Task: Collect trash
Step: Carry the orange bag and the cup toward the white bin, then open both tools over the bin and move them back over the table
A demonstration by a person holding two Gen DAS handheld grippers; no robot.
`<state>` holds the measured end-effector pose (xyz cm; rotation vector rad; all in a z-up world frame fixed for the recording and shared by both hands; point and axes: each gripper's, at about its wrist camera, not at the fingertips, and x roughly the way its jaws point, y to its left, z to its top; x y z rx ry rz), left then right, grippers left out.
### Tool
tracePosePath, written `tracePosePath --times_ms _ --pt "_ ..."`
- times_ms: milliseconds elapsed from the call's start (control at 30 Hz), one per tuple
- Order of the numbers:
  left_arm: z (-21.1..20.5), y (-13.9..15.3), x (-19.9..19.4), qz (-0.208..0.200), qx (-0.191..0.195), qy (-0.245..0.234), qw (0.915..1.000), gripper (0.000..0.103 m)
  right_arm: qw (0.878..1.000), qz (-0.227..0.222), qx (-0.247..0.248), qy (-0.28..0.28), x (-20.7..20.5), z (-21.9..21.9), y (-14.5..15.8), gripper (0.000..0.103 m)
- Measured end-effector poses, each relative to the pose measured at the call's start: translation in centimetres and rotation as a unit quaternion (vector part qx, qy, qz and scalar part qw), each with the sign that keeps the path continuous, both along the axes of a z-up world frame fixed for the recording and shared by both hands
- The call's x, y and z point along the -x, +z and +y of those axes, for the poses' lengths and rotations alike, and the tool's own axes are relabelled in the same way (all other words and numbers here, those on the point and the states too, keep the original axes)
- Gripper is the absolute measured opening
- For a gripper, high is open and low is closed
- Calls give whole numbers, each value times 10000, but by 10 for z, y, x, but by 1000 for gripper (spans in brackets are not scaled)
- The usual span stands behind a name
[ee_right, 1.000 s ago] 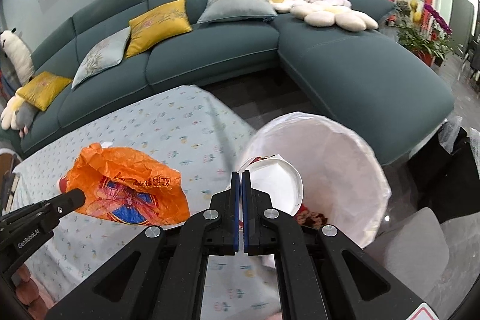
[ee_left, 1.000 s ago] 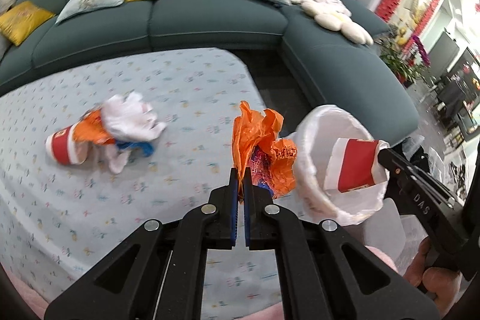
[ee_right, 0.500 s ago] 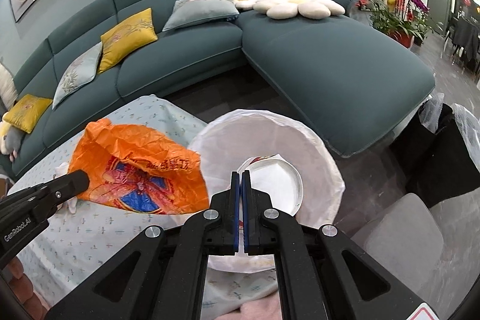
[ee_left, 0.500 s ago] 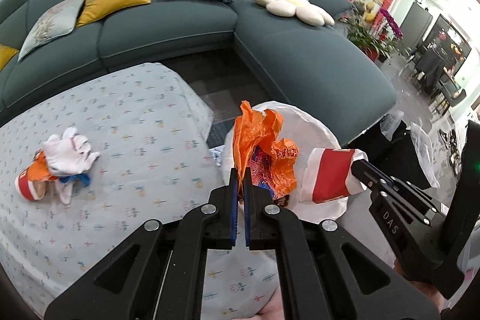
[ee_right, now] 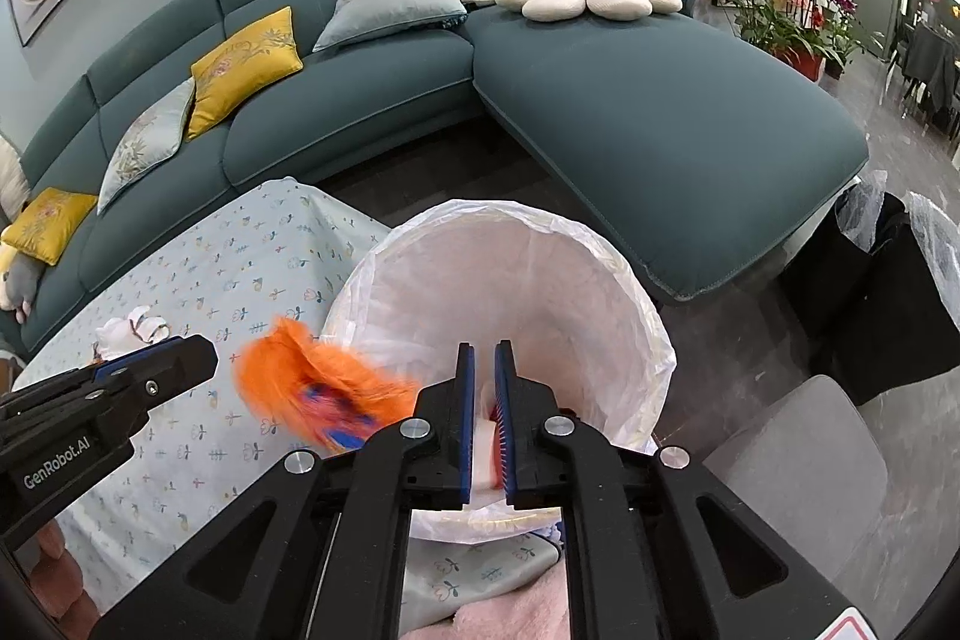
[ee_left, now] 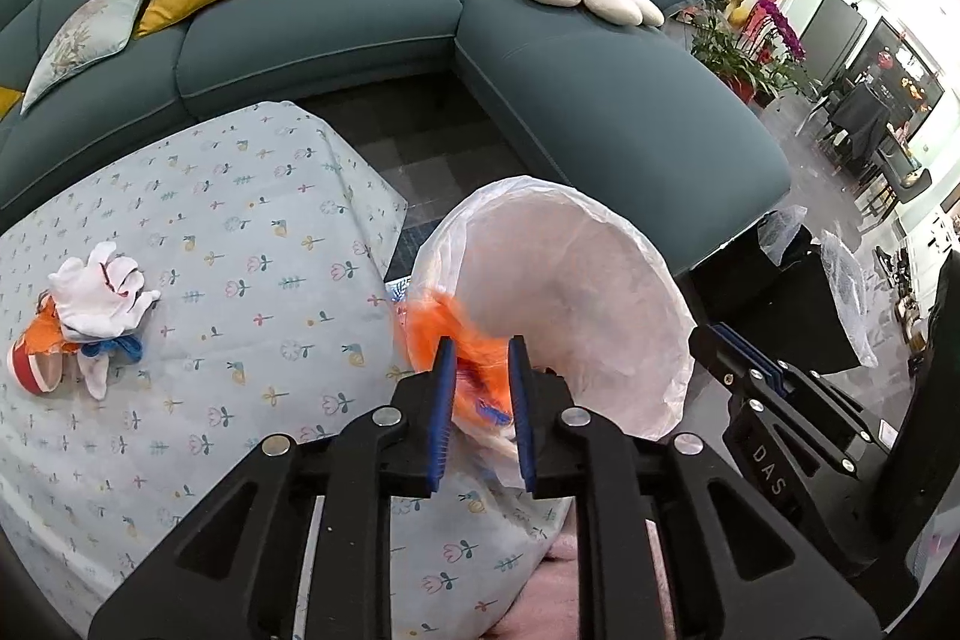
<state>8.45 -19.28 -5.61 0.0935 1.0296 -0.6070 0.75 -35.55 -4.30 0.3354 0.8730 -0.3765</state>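
Note:
My left gripper hangs over the near rim of the white-lined bin, and its jaws are opening. The orange plastic bag is blurred and free of the pads, dropping at the bin's edge. My right gripper is over the bin with its jaws opening by a narrow gap. A white and red cup shows below that gap, inside the bin. The left wrist view shows the right gripper with nothing in it. The right wrist view shows the left gripper beside the orange bag.
On the flowered tablecloth at the left lie a white crumpled tissue and a red cup with orange and blue scraps. A teal corner sofa lies behind. Black bags and a grey seat are at the right.
Both grippers moved over the bin. The left jaws parted and the orange bag slipped out and is falling. The right jaws parted and the red and white cup left them.

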Motion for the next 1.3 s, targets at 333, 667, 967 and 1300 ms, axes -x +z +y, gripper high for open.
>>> tracePosePath --times_ms 333,667,967,1300 --pt "19 6 0 -21 55 187 9998 19 9999 -59 93 51 1 12 7 28" --pt "67 11 -5 -89 72 617 9980 26 9991 -154 199 340 -8 47 20 40" --pt "127 9 -10 -133 55 1103 9938 28 9958 -149 342 839 -21 104 27 49" --pt "211 -6 -17 21 14 1787 9839 28 9896 -118 395 1378 -35 175 30 57"
